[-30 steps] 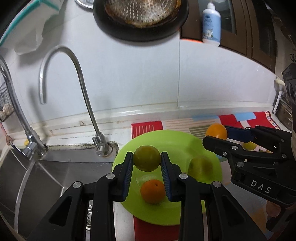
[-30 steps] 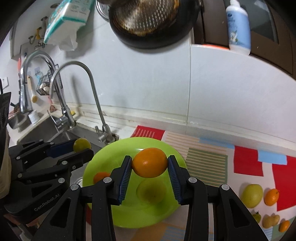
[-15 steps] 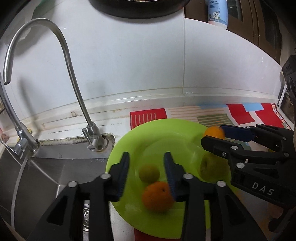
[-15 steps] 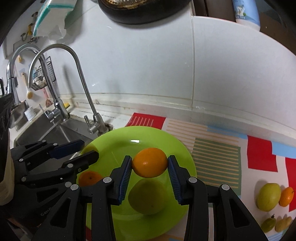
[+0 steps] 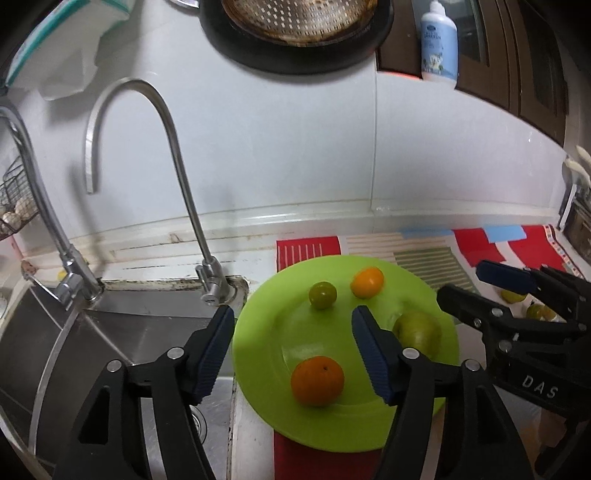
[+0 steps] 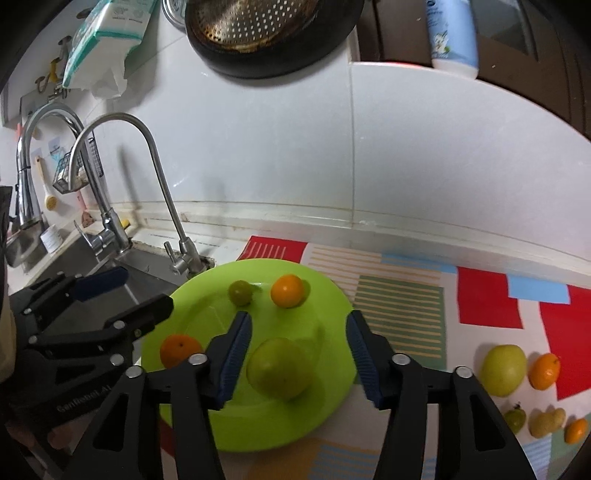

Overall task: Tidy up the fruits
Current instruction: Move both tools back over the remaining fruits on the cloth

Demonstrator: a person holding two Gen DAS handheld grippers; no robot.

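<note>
A lime-green plate [image 5: 424, 291] [image 6: 332, 295] sits on the patterned mat beside the sink. On it lie a small green plum [image 5: 322, 294] [image 6: 240, 292], a small orange [image 5: 366, 282] [image 6: 287, 290], a larger orange [image 5: 317, 380] [image 6: 180, 350] and a big green fruit [image 5: 417, 331] [image 6: 279, 368]. My left gripper [image 5: 293, 356] is open and empty above the plate's near left side. My right gripper [image 6: 297, 360] is open and empty above the big green fruit; it also shows in the left wrist view [image 5: 487, 288].
More fruit lies on the mat [image 6: 491, 295] to the right: a green pear-like fruit [image 6: 503, 369], an orange [image 6: 543, 370], several small ones [image 6: 546, 421]. The steel sink [image 5: 92, 339] and faucet [image 5: 177, 166] stand left of the plate. A pan [image 5: 295, 29] hangs above.
My left gripper let the green plum go onto the plate and opened wide. My right gripper let its orange go onto the plate and opened. Both pulled back from the plate.
</note>
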